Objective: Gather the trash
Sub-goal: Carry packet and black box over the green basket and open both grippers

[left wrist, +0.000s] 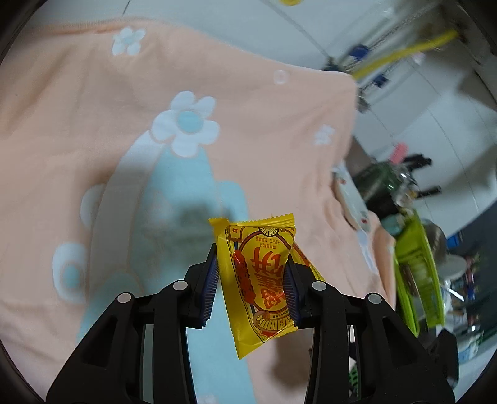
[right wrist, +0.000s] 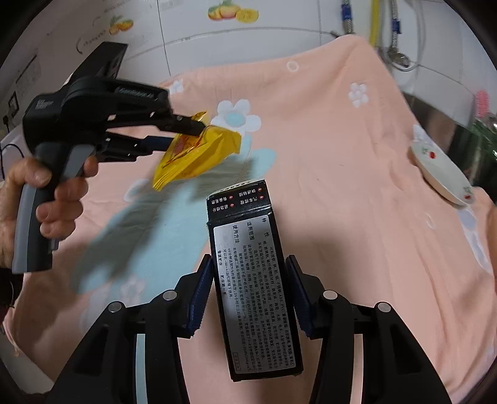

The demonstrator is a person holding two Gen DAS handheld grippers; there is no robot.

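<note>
My left gripper [left wrist: 252,273] is shut on a yellow snack wrapper [left wrist: 261,279] with red print and holds it above the peach flowered cloth [left wrist: 93,124]. In the right wrist view the left gripper [right wrist: 186,133] shows at the upper left, held by a hand, with the same wrapper [right wrist: 198,155] hanging from its jaws. My right gripper [right wrist: 248,282] is shut on a black carton [right wrist: 251,279] with a grey printed label, held above the cloth [right wrist: 357,202].
A white plate with red fruit print [right wrist: 441,167] lies at the cloth's right edge. A green bin or rack [left wrist: 416,273] and a dark pot [left wrist: 379,183] stand to the right. A tiled wall with pipes [right wrist: 372,21] is behind.
</note>
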